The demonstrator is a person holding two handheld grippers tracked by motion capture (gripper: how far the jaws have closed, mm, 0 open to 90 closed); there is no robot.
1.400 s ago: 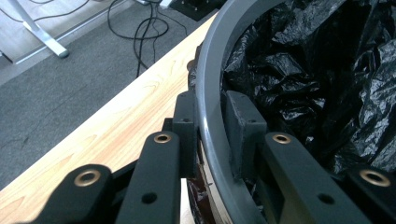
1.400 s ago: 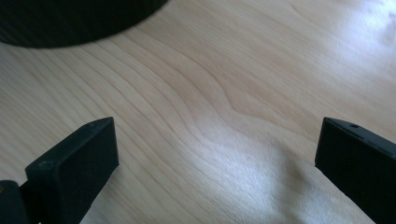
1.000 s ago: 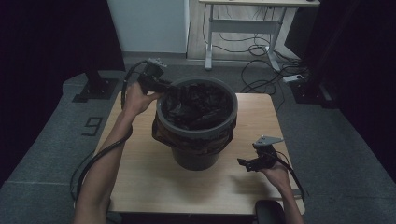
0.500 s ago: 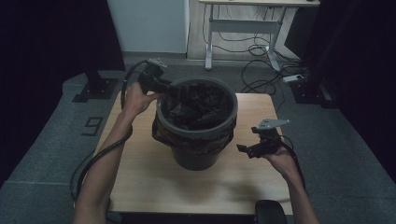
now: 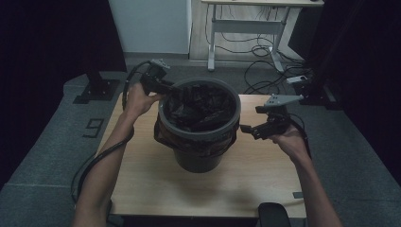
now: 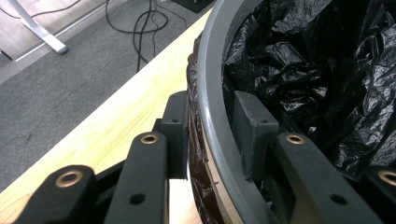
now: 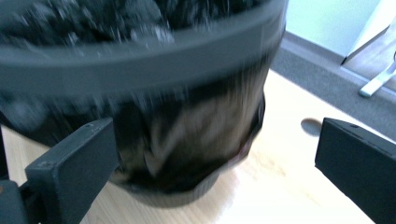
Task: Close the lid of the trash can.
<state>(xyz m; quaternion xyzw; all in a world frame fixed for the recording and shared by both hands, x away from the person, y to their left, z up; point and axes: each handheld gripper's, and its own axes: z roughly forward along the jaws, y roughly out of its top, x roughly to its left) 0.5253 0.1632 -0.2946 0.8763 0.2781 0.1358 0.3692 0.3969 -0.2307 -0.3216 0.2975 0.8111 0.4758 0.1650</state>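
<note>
- Wooden table point(image 5: 142, 189), near edge; person's forearms come in from below.
- Right gripper point(image 5: 249, 128) held off the table, just right of the bin, apart from it; jaws wide open, nothing between.
- Grey bin point(image 5: 198, 156) at table centre, black bag point(image 5: 201, 106) lining it, bag edge hanging outside.
- Left gripper point(image 6: 205, 135) at far-left rim point(image 6: 208, 84); jaws straddle rim and bag, one inside, one outside, clamped on it.

Black tongs point(image 6: 212, 135) — brass-ringed screws, grey plates — trailing black cables.
</note>
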